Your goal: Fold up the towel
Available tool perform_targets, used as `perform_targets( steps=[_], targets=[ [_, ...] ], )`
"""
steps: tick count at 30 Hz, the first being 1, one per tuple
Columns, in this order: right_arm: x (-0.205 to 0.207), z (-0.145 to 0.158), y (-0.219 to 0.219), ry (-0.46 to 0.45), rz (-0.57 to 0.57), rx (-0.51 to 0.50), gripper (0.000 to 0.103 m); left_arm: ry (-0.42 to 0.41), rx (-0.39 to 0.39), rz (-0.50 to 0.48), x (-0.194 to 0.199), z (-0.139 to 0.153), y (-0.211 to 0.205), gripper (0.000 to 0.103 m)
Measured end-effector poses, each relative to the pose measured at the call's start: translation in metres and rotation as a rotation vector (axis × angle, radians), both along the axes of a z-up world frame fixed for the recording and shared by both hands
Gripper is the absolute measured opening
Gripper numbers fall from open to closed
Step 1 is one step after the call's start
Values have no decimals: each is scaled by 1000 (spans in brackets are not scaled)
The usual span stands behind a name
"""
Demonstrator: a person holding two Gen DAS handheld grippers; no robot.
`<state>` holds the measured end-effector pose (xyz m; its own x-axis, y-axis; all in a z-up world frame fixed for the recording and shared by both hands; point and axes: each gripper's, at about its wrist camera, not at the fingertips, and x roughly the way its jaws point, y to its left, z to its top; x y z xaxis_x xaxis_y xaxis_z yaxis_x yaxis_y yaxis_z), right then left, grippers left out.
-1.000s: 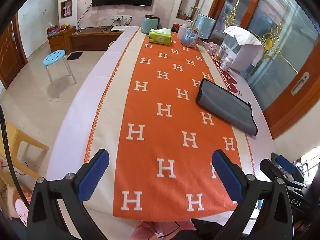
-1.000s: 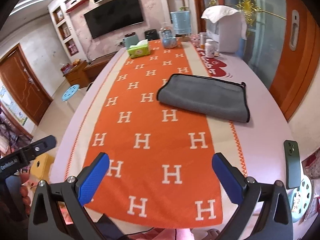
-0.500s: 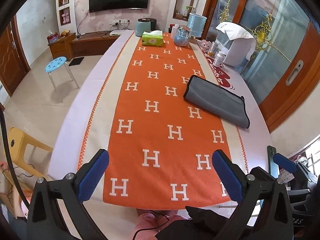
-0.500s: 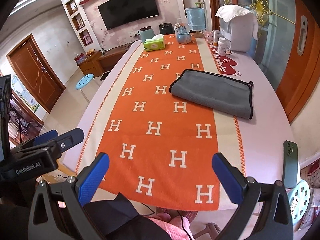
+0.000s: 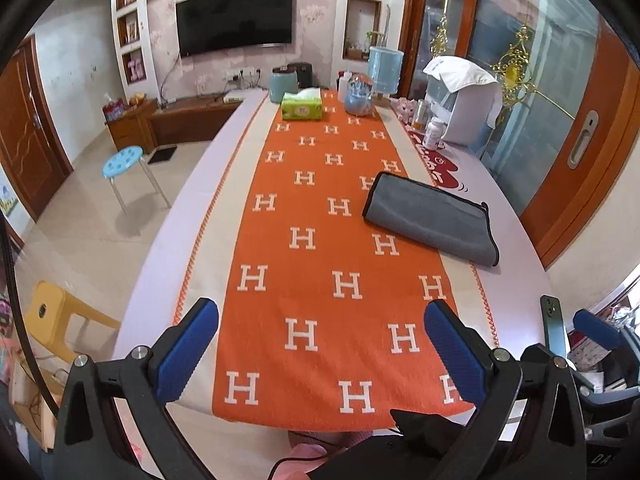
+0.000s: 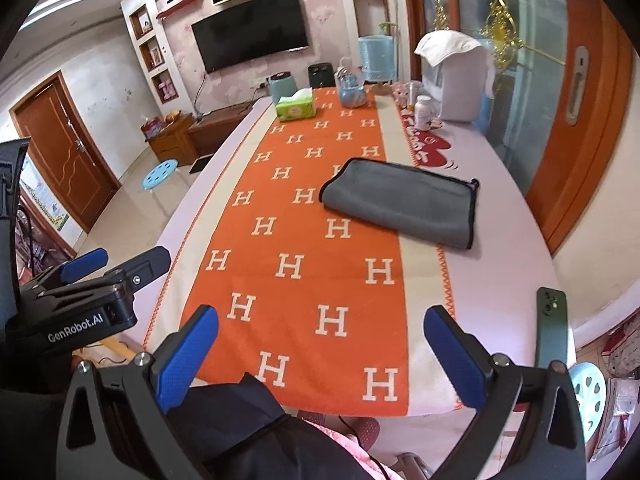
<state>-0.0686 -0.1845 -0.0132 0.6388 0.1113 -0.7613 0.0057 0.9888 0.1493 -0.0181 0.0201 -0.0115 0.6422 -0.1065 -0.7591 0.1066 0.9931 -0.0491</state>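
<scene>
A grey towel (image 5: 432,216) with black trim lies folded into a long strip on the right side of the orange H-patterned runner (image 5: 320,264). It also shows in the right wrist view (image 6: 400,202). My left gripper (image 5: 320,344) is open and empty, held back near the table's near edge, far from the towel. My right gripper (image 6: 320,344) is open and empty too, also near the near edge. The left gripper shows at the left of the right wrist view (image 6: 84,284).
A dark green phone (image 6: 552,328) lies at the table's near right corner. A green tissue box (image 5: 302,106), blue jars, bottles and a white appliance (image 5: 464,108) stand at the far end. A blue stool (image 5: 124,160) and a yellow chair (image 5: 52,312) stand left of the table.
Both grippers have pulled back and up from the table, so the towel and runner look farther away. Both stay open. The towel has not moved.
</scene>
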Motion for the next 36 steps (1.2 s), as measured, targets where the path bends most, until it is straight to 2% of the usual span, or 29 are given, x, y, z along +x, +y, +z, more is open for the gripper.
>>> perform_targets(
  steps=[11, 36],
  targets=[
    [-4, -7, -10, 8, -45, 31, 103, -35, 43, -4, -7, 5, -10, 102],
    [3, -16, 3, 31, -39, 33, 103, -37, 43, -1, -8, 6, -10, 102]
  ],
)
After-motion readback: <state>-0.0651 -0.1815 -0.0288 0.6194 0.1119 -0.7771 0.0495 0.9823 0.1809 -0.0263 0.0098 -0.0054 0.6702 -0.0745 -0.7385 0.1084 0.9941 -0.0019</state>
